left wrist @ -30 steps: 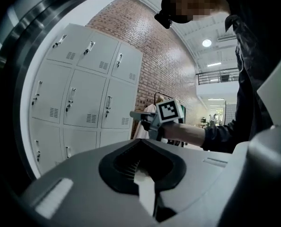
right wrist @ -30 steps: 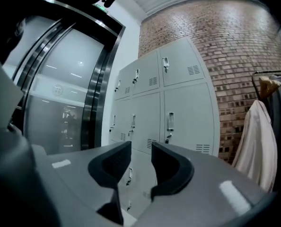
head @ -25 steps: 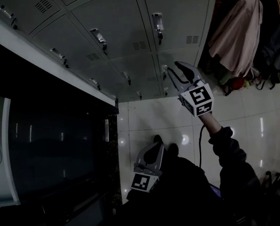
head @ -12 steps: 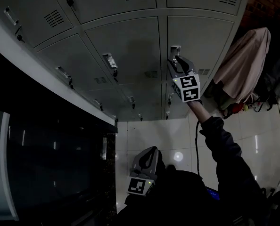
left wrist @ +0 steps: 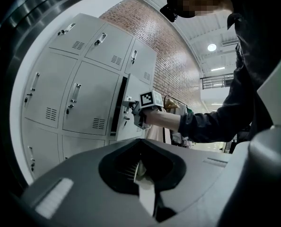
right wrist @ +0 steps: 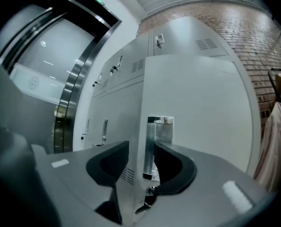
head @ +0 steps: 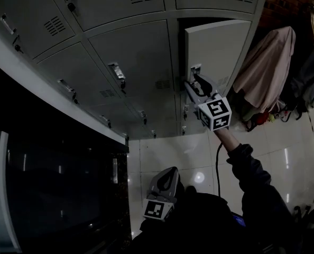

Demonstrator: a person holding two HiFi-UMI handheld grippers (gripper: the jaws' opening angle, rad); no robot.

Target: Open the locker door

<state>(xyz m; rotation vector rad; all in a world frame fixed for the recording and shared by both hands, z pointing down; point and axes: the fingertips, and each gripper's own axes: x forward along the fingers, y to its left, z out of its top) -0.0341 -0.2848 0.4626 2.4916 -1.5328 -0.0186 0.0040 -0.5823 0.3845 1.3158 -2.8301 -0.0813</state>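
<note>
The grey locker door (head: 215, 44) in the right column stands ajar, a dark gap along its left edge. My right gripper (head: 192, 81) is at the door's metal handle (head: 195, 69). In the right gripper view the door's edge (right wrist: 141, 126) and handle (right wrist: 158, 134) lie between the jaws, which are opening; the pads stand clear of the metal. A key (right wrist: 147, 200) hangs below the handle. My left gripper (head: 171, 171) is held low by the person's body, shut and empty. The left gripper view shows the door (left wrist: 139, 90) ajar with the right gripper (left wrist: 133, 111) at it.
More shut lockers (head: 130, 62) fill the wall to the left of the door. A dark glass panel in a steel frame (head: 51, 168) juts out on the left. Coats (head: 265, 57) hang on the right by a brick wall. Glossy floor tiles (head: 167, 136) lie below.
The locker door has swung from shut to ajar. My right gripper came slightly back and down with the handle, and its jaws stand wider. The left gripper has barely moved.
</note>
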